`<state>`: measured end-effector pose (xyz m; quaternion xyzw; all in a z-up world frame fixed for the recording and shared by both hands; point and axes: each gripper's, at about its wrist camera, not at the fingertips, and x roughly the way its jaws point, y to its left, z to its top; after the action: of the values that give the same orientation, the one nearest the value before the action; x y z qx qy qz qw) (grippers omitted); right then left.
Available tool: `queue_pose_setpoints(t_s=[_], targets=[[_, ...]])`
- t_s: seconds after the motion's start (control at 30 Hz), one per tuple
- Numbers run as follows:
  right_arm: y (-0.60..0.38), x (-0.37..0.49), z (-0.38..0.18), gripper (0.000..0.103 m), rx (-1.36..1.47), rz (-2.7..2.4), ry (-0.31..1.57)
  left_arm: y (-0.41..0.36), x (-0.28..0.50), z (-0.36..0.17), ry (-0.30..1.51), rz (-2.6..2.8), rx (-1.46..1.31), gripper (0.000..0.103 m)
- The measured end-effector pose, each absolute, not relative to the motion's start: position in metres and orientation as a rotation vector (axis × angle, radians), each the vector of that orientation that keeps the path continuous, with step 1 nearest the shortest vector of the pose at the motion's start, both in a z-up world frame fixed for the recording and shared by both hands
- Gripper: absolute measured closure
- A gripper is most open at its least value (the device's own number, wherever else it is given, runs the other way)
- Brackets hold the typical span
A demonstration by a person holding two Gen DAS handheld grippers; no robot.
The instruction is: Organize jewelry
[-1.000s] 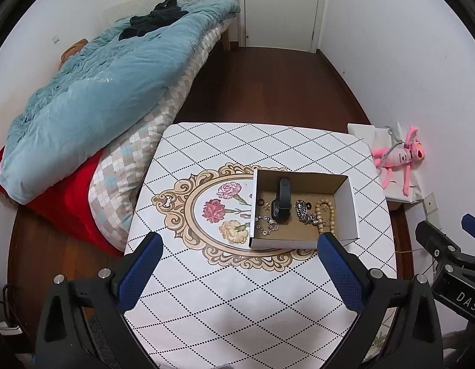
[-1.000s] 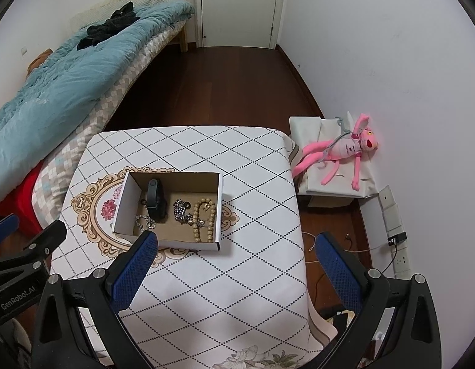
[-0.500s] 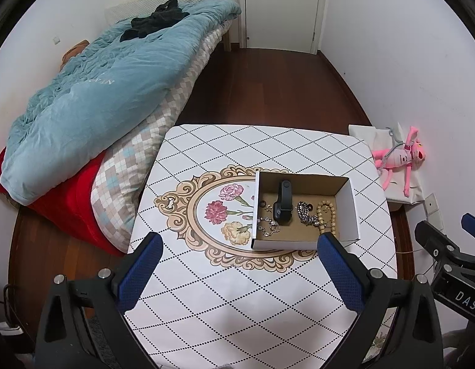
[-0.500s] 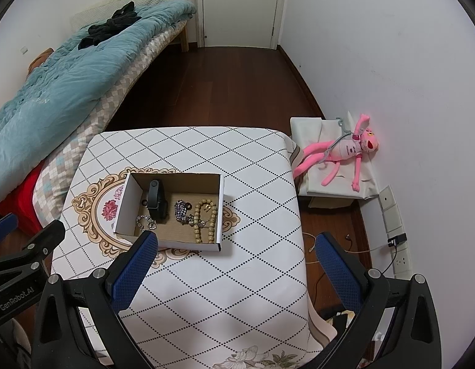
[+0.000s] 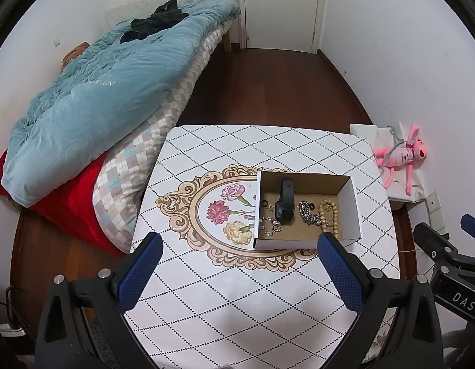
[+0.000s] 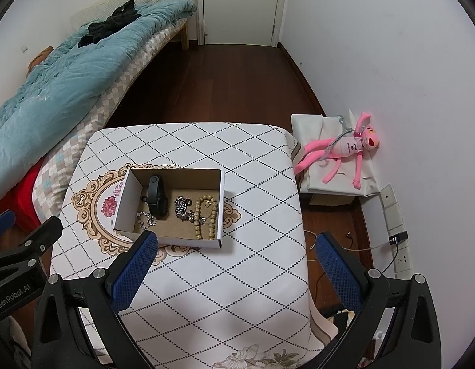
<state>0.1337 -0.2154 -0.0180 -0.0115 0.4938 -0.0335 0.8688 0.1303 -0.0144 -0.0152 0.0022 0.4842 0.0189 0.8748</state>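
Currently table (image 5: 237, 292) holds open cardboard box (image 6: 217, 215); inside it black smart band (image 6: 156, 200), beaded bracelet (image 6: 203, 218), silver chain (image 6: 181, 207). Left gripper (image 5: 237, 264) and right gripper (image 6: 235, 264) both spread wide, empty, hovering above table.

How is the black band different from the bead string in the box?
The black band is dark, smooth and one solid strap; the bead string is tan and made of many round beads. The band lies left of the string. Both lie inside the box, untouched.
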Motion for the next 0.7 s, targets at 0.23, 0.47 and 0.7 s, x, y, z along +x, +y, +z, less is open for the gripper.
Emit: queue_pose_setpoints(t_s=[0.23,0.47,0.7], targets=[[-0.2150,0.1334,-0.0180,0.000,-0.023,-0.070,1.034,-0.0152,0.1302,-0.0148,1.010,0.036,0.005,0.000],[-0.2155,0.1339,-0.0184,0.000,-0.024,-0.069,1.036,-0.0161,0.1300,-0.0142,1.012,0.036,0.004,0.000],[-0.2147,0.1329,-0.0187,0.000,-0.025,-0.068,1.035,-0.0160,0.1294,-0.0141,1.011,0.034,0.003,0.000]])
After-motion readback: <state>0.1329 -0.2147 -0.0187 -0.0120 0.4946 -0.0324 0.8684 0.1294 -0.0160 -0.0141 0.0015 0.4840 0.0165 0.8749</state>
